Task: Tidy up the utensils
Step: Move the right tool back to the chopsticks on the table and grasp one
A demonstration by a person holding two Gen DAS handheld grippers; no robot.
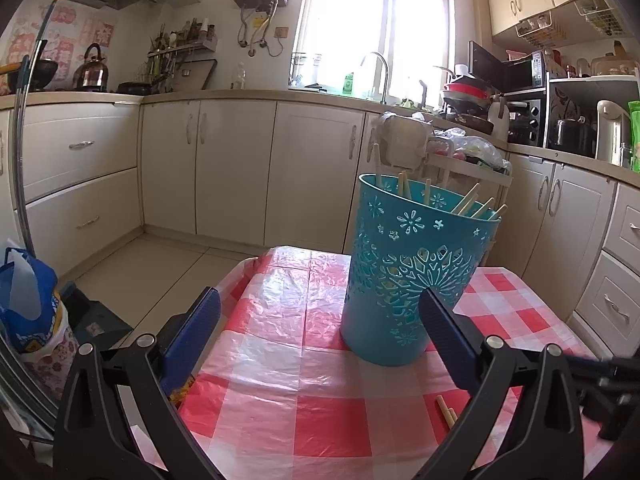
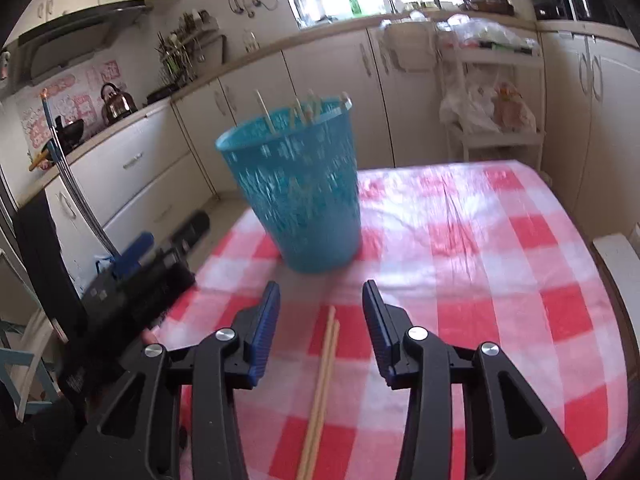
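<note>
A teal cut-out basket (image 1: pixel 400 272) (image 2: pixel 296 196) stands on the red-and-white checked tablecloth (image 1: pixel 304 400) (image 2: pixel 500 280), with several wooden chopsticks (image 1: pixel 468 202) (image 2: pixel 304 110) leaning inside it. A pair of chopsticks (image 2: pixel 326 360) lies flat on the cloth; its ends (image 1: pixel 446 410) show in the left wrist view. My right gripper (image 2: pixel 322 292) hangs over that pair, open, with the sticks between its blue pads and untouched. My left gripper (image 1: pixel 320 304) is open wide just short of the basket and holds nothing. Its blue pad (image 2: pixel 136 252) shows at the left of the right wrist view.
Cream kitchen cabinets (image 1: pixel 236 168) line the walls beyond the table's far edge. A white trolley with plastic bags (image 2: pixel 492 120) stands behind the table on the right. A blue bag (image 1: pixel 28 304) sits on the floor at the left. A white slab (image 2: pixel 616 264) lies at the table's right edge.
</note>
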